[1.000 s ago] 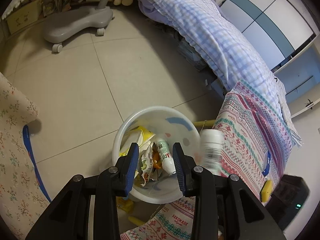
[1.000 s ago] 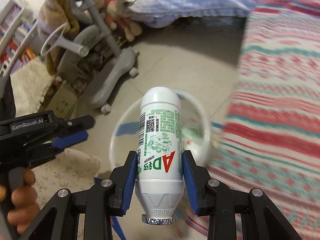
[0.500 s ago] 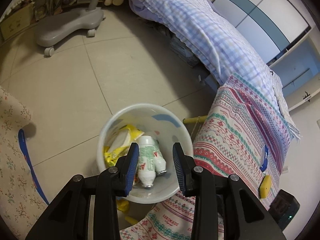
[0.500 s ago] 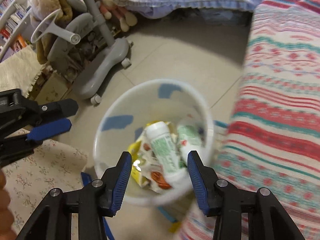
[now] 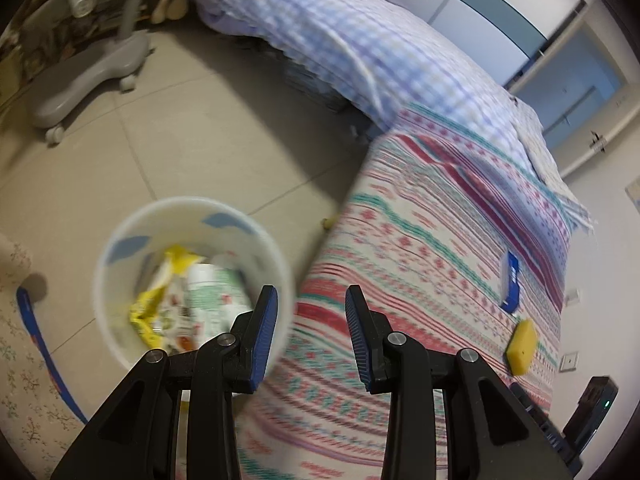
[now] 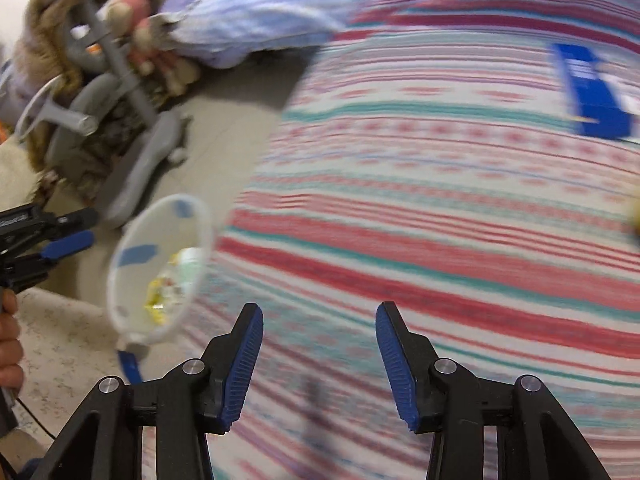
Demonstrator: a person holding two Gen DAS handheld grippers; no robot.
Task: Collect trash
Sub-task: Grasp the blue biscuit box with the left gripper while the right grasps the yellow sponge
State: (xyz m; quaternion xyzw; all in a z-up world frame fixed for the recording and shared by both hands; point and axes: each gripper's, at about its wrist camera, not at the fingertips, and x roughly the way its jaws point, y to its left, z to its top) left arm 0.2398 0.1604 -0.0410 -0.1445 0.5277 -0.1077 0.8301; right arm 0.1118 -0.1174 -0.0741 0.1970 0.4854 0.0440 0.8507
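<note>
Where the tiled floor (image 5: 168,128) meets the edge of the striped blanket (image 5: 432,248), a white bin (image 5: 120,336) stands upright and holds the collected trash: a white bottle with green print (image 5: 212,284) lying on crumpled yellow wrappers (image 5: 160,300). In the right wrist view the same bin (image 6: 120,280) sits low at the left, its contents blurred. On the blanket, well apart from the bin, lie 2 more items: a blue packet (image 5: 510,284) and, near it, a yellow block (image 5: 522,340). The blue packet (image 6: 592,92) also shows at the upper right of the right wrist view.

With its 2 blue pads parted and nothing between them, the left gripper (image 5: 310,316) hangs over the border between the bin's rim and the blanket. It also appears at the left edge of the right wrist view (image 6: 74,236), with part of a hand (image 6: 10,344) below it. Above the striped blanket, the right gripper (image 6: 320,340) has its jaws spread wide and grips nothing.

Farther off, a grey wheeled chair base (image 5: 84,76) stands on the floor, and a bed with a lilac checked quilt (image 5: 360,52) runs behind the blanket. Plush toys (image 6: 152,40) lie by the chair. A floral cloth (image 5: 20,360) with a blue strap (image 5: 36,336) lies at the lower left, beside the bin.
</note>
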